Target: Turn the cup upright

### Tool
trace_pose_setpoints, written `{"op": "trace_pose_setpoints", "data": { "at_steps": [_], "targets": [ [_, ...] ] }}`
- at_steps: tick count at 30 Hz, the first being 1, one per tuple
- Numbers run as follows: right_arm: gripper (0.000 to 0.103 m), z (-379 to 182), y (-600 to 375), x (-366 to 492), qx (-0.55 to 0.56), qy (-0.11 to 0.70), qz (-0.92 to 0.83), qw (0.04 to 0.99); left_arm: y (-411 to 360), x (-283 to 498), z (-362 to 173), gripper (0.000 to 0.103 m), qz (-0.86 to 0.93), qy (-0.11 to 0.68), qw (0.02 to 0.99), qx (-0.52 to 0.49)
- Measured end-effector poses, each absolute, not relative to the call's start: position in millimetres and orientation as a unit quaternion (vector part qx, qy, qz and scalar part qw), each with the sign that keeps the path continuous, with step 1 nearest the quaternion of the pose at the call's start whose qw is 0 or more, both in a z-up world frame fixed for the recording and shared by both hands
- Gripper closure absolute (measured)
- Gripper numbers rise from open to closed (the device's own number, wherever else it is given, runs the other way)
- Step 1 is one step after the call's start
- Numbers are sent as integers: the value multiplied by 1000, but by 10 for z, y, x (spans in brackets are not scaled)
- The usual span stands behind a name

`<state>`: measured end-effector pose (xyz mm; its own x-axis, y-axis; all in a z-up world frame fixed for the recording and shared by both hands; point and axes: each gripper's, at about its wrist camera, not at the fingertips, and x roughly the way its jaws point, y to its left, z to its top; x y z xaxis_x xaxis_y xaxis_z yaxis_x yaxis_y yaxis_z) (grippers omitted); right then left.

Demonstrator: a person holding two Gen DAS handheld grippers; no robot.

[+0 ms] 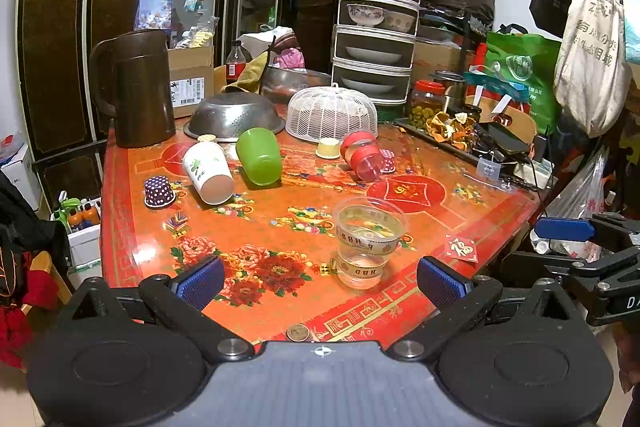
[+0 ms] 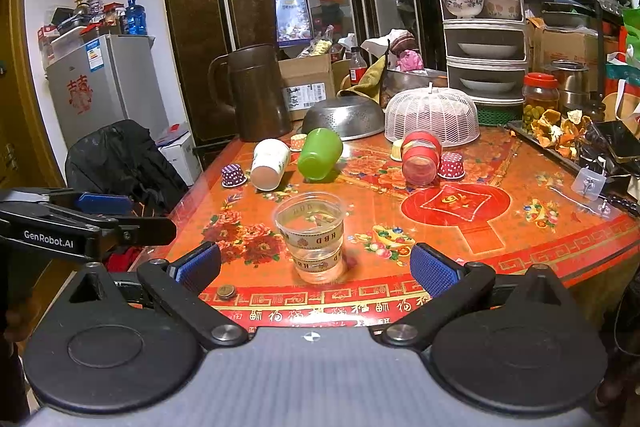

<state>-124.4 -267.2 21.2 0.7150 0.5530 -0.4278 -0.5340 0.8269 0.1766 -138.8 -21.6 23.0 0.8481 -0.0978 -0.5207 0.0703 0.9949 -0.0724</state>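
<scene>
A clear plastic cup with a printed band stands upright near the table's front edge; it also shows in the right wrist view. Behind it three cups lie on their sides: a white paper cup, a green cup and a red translucent cup. My left gripper is open and empty, just short of the clear cup. My right gripper is open and empty, also just in front of the clear cup.
On the red patterned table stand a brown jug, an upturned steel colander, a white mesh food cover, small polka-dot cupcake liners, a pickle jar and a cluttered tray. A coin lies at the front edge.
</scene>
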Motion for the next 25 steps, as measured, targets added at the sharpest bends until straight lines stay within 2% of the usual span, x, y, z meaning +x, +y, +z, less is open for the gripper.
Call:
{"op": "trace_pose_setpoints", "data": {
  "at_steps": [19,25],
  "targets": [
    [1,200,-2651,-1257,17,239,295,925,-245,-1389,207,0,-44,274,960,-26],
    [1,140,-2632,-1231,29,237,309,921,-272,-1435,200,0,-22,246,969,-15]
  ]
}}
